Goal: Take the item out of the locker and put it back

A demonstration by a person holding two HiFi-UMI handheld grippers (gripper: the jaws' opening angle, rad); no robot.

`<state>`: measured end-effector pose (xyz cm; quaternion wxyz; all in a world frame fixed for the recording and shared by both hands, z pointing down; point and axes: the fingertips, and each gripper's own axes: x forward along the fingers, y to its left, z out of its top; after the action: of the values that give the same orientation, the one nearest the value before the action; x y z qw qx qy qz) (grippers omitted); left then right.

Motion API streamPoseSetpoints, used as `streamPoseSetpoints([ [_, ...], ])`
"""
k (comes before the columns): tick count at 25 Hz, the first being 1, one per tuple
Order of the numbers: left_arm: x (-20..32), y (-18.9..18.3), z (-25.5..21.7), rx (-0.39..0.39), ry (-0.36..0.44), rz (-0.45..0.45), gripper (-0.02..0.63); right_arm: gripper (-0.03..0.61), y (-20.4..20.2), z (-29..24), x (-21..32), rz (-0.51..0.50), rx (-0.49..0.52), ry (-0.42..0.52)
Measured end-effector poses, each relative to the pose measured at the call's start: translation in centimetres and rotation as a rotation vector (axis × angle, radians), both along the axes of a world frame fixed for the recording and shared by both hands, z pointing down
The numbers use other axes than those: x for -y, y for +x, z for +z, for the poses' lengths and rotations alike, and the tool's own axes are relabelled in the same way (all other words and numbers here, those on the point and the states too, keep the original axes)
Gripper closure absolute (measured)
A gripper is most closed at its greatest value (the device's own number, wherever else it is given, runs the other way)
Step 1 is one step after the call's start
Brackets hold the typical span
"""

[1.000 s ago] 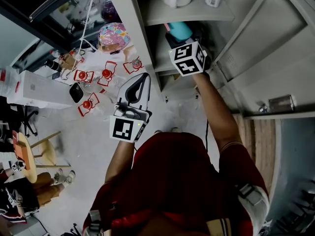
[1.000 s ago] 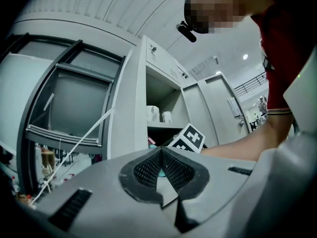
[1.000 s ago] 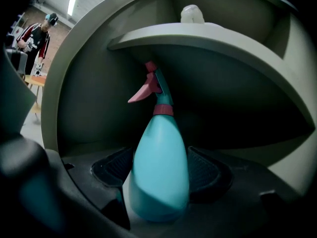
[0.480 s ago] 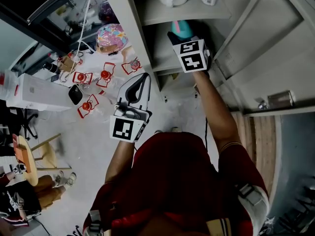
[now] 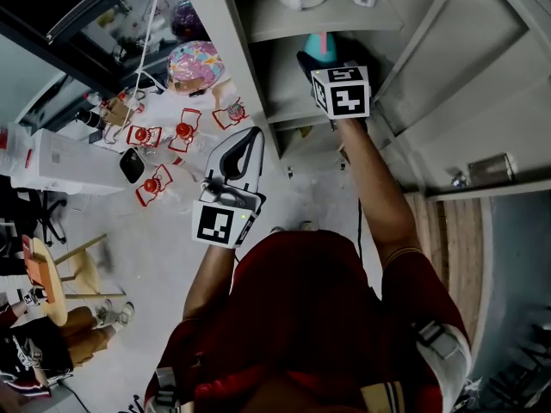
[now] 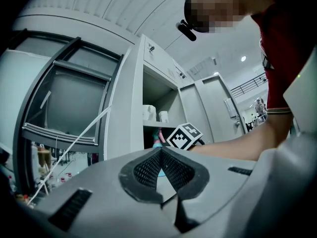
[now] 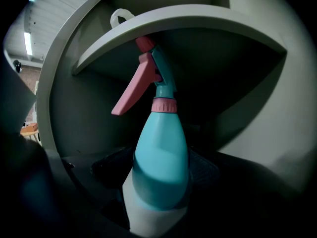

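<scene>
Teal spray bottle [image 7: 161, 157] is clamped at its lower body between the right gripper [image 5: 331, 80] jaws, upright inside the locker [image 5: 232, 58] under a shelf [image 7: 198, 19]. Left gripper [image 6: 161, 170] is held outside, jaws pressed together, empty.

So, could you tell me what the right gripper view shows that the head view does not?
Only the right gripper view shows the spray bottle whole, with its pink trigger, and the right claw shut on its teal body.

Only the head view shows the left claw, shut and held outside the locker, the right claw's marker cube, and the person's red shirt.

Both show the bottle's teal body inside the locker, under a shelf.
</scene>
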<state>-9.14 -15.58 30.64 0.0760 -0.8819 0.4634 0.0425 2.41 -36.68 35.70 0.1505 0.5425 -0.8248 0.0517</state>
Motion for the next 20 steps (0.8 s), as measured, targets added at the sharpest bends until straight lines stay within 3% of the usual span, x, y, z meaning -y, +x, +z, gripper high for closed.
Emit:
streamPoseSetpoints([
  [13, -0.8, 0.5, 0.3, 0.001, -0.006, 0.022, 0.607, 0.244, -0.1, -0.7, -2.2, -0.015, -0.024, 0.105],
  [20, -1.3, 0.7, 0.1, 0.002, -0.007, 0.024, 0.606, 0.244, 1.2, -2.5, -5.1, 0.018, 0.038, 0.178],
])
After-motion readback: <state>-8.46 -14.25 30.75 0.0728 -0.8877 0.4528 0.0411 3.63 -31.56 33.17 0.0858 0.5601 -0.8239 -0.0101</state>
